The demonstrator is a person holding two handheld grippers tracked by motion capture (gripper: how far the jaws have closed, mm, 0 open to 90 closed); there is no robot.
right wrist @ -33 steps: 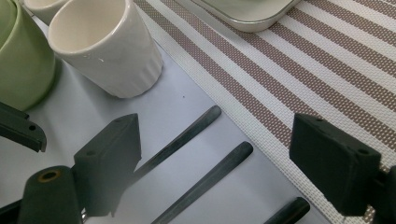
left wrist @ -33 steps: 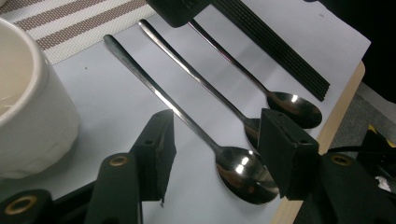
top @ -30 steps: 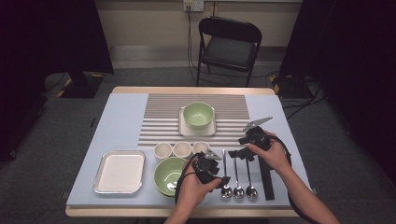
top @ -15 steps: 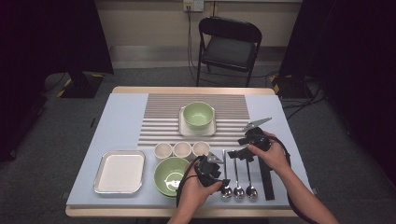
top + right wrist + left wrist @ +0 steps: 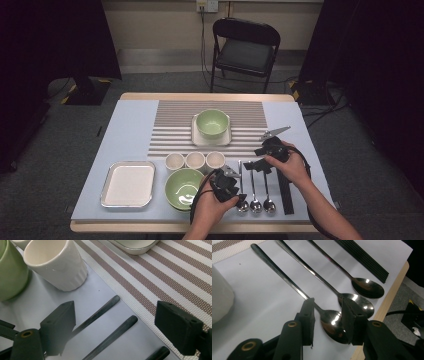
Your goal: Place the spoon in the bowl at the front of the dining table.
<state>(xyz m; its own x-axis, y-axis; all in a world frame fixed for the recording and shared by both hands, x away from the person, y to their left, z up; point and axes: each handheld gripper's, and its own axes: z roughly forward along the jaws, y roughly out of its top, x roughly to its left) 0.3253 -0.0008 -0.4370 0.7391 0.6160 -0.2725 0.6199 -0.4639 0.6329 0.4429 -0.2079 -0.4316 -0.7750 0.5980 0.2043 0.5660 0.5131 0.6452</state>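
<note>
In the high view, three polished metal spoons are laid side by side on the pale blue desk (image 5: 125, 125), the left hand-held gripper (image 5: 239, 192) lowered over the leftmost spoon (image 5: 241, 186); the right hand-held gripper (image 5: 250, 164) is held above the handles.

In the left gripper view, the glossy oval bowl of that spoon (image 5: 332, 322) is flanked by the matte black jaws, which have just been closing; contact cannot be told.

In the right gripper view, the jaws are spread wide over dark rounded handle tips, near a ribbed cream cup (image 5: 55, 265) and a woven striped mat (image 5: 160, 277).

Folding chair (image 5: 246, 49) behind table, striped placemat (image 5: 175, 122), steel tray (image 5: 128, 183) – three small cups (image 5: 195, 160)
</note>
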